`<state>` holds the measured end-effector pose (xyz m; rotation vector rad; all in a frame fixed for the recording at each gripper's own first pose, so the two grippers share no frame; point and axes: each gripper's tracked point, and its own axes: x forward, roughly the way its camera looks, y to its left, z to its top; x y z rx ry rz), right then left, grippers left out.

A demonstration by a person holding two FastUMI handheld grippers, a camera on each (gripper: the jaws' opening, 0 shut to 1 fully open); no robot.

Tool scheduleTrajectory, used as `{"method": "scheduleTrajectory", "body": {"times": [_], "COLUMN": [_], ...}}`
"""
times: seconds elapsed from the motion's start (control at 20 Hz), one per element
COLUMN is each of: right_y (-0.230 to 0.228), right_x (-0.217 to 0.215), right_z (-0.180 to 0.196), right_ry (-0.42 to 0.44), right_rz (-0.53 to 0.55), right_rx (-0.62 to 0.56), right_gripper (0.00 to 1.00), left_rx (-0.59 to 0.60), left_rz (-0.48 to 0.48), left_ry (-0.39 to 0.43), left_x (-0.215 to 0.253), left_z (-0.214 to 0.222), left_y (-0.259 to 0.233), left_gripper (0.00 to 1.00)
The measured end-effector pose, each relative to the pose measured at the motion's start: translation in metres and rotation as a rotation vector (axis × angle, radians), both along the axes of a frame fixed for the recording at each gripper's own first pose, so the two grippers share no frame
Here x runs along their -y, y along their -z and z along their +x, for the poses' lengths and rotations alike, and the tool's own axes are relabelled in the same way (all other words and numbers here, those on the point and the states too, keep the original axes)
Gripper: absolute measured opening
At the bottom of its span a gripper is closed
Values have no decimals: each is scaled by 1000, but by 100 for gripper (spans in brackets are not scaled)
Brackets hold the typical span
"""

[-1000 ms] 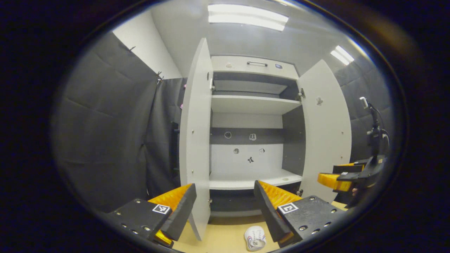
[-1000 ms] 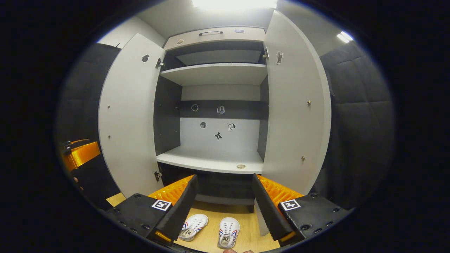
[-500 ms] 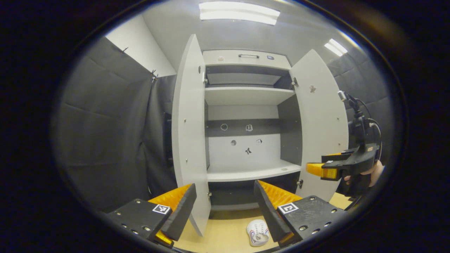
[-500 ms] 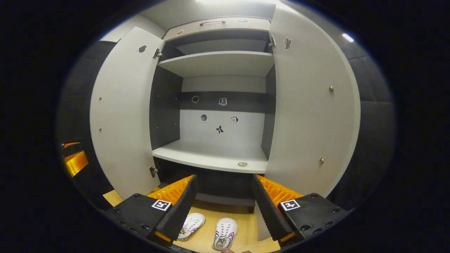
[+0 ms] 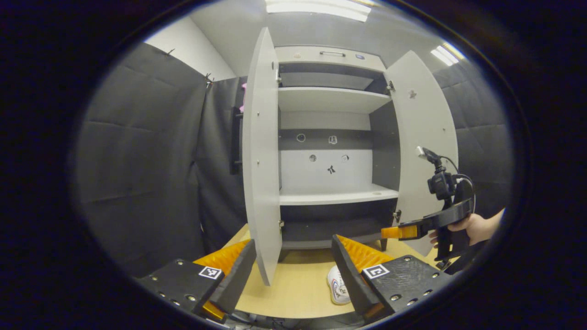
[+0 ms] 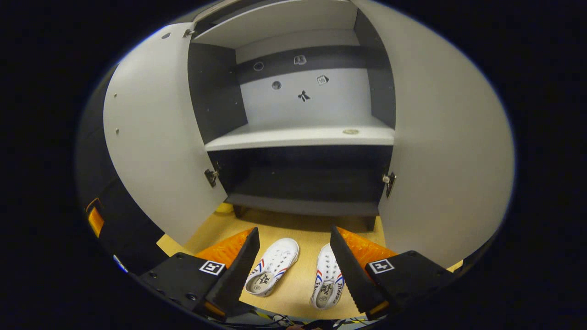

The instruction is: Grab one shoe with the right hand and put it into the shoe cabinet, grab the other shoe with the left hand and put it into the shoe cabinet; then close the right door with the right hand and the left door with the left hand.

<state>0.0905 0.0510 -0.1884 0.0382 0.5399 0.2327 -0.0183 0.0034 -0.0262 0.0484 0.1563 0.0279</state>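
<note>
While both my grippers, left (image 5: 293, 270) and right (image 6: 291, 270), hold their fingers apart, two white shoes (image 6: 273, 266) (image 6: 328, 282) lie bottom centre before the open shoe cabinet (image 6: 298, 135); insole print unreadable.

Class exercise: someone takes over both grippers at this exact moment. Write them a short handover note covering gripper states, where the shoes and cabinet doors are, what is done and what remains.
Left gripper: open, empty, facing the cabinet.
Right gripper: open, empty, tilted down over the shoes.
Both white shoes, left shoe and right shoe, lie side by side on the wooden floor in front of the cabinet.
Left door and right door both stand open; the white shelf holds no shoe.
Done: nothing yet.
Left: right gripper shelves one shoe, left gripper the other, then each closes its own door.
</note>
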Motion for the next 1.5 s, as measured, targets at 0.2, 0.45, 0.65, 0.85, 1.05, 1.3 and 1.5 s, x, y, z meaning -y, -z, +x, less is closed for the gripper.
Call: {"method": "scheduleTrajectory", "body": {"times": [0.2,0.45,0.65,0.85,1.05,1.3,1.5], "right_y": [76,149,193,204,214,215,214], "right_x": [1,9,9,21,27,40,42], "right_z": [8,13,9,15,5,14,16], "right_ry": [-9,-25,-47,-13,20,115,89], "right_rz": [-88,-178,-240,-310,-326,-474,-461], "right_rx": [-112,-232,-331,-338,-414,-346,-348], "right_gripper": [98,98,98,100,77,34,24], "left_rx": [-27,-59,-92,-120,-128,-156,-153], "left_rz": [-5,-12,-11,-17,-28,-137,-138], "left_ry": [19,44,40,18,3,-15,-32], "left_x": [0,3,2,-1,-2,1,-3], "left_z": [-1,-4,-6,-6,-5,-8,-7], "left_y": [6,7,11,19,20,25,26], "left_gripper": [94,95,94,94,95,94,94]}}
